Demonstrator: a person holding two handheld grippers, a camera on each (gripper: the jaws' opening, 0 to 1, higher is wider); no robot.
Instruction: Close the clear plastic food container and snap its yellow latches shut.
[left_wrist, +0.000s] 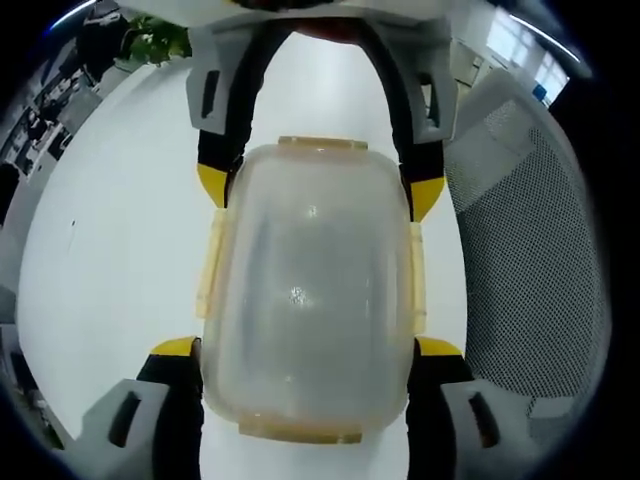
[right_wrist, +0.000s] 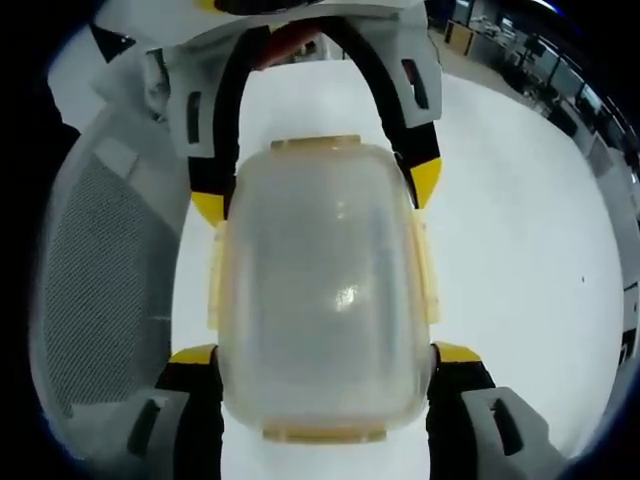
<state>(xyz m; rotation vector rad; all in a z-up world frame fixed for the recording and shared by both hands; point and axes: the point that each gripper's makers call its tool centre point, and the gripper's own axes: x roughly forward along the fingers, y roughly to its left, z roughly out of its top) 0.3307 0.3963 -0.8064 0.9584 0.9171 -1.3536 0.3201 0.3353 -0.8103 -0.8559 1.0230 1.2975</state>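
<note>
The white surface (left_wrist: 120, 250) is spreading wide beneath everything, and in the left gripper view a grey mesh chair back (left_wrist: 540, 260) is standing along its right edge; in the right gripper view the same mesh chair back (right_wrist: 100, 290) is sitting at the left, with the surface (right_wrist: 520, 250) stretching off to the right. Far off in the left gripper view a green plant (left_wrist: 155, 40) is showing near the top left, among blurred office furniture.

The clear plastic food container (left_wrist: 310, 290) is lying in the middle of the surface, lid on, its frosted top facing the cameras. It is sitting between the two claws, which are facing each other from opposite ends. In the right gripper view the container (right_wrist: 325, 285) is likewise filling the centre.

The left claw (left_wrist: 305, 350) is rising from the bottom of its view, its yellow-tipped jaws standing on either side of the container's near end and touching or nearly touching its walls, so it is spread wide around the container; whether it is actually pressing is not clear. The right claw (right_wrist: 325, 355) is doing the same from its own end. Each view is also showing the other claw reaching in from the top, straddling the far end.

The yellow latches (left_wrist: 210, 265) are lying along the container's four edges; whether they are snapped down cannot be told. In the right gripper view the latches (right_wrist: 425, 270) are looking the same.
</note>
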